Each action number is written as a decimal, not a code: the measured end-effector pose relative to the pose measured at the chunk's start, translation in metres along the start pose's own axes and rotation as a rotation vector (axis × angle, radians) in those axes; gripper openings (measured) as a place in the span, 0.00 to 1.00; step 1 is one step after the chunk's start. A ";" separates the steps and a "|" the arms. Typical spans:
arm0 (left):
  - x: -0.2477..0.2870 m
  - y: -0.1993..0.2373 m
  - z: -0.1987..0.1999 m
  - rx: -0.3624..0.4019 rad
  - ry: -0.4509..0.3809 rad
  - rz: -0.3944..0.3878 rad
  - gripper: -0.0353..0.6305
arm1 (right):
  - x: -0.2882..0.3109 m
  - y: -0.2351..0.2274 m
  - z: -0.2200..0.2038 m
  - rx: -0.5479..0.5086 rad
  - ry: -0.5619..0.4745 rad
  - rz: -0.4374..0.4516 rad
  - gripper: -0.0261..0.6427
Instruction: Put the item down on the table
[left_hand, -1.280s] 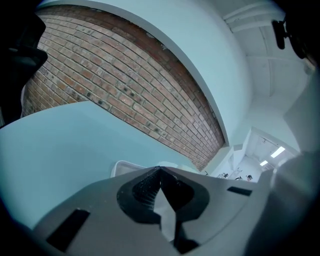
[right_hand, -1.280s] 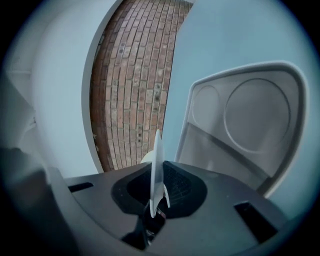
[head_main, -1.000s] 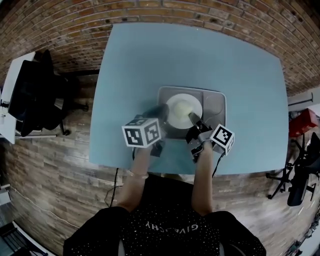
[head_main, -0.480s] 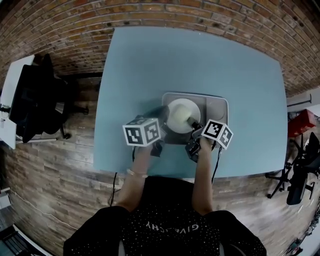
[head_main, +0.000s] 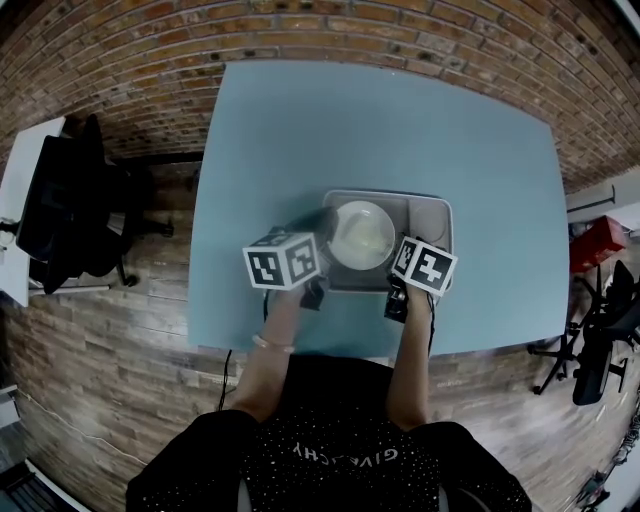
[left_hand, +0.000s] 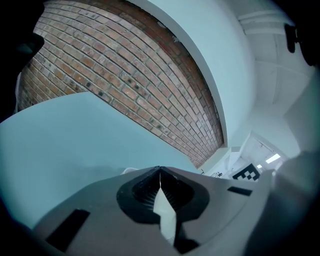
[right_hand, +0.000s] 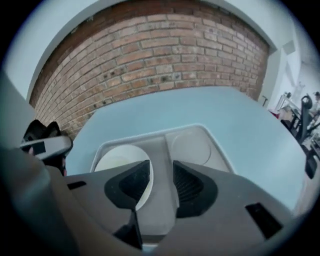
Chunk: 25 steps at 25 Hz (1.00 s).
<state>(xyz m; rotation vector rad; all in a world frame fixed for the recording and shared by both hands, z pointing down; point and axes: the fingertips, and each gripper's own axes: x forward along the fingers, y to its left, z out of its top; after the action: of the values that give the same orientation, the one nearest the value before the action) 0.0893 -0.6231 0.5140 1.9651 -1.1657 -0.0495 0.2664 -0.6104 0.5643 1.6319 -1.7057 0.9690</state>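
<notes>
Head view: a gray tray (head_main: 432, 215), white plate (head_main: 362, 233) inside, sits on the blue tabletop (head_main: 300, 130). Left gripper view: the left hand-held gripper (left_hand: 160, 172) is clenched on the tray's pale rim. Right gripper view: the right hand-held gripper (right_hand: 161, 172) is released, over the tray.

pale blue table (head_main: 300, 150). grey tray (head_main: 432, 215), white plate (head_main: 362, 235). far wall (head_main: 300, 25) is red-brown brick with pale mortar lines. left marker cube (head_main: 283, 262) and right marker cube (head_main: 427, 268) carry black-and-white squares. grey-brown plank floor (head_main: 100, 340). near, a black shirt (head_main: 330, 460) with pale speckles. red object (head_main: 592, 245) at right.
</notes>
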 end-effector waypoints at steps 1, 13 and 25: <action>-0.001 0.000 0.002 -0.004 -0.006 -0.005 0.07 | -0.008 0.001 0.011 0.007 -0.046 0.019 0.27; -0.001 -0.017 0.007 -0.057 -0.034 -0.078 0.07 | -0.070 0.035 0.056 1.306 -0.287 1.326 0.06; 0.001 -0.021 -0.007 0.022 0.016 -0.035 0.07 | -0.075 0.041 0.053 1.046 -0.305 1.150 0.06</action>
<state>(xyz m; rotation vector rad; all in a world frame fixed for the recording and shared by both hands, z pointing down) 0.1076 -0.6143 0.5050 2.0014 -1.1258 -0.0394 0.2360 -0.6116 0.4688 1.1871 -2.6348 2.5823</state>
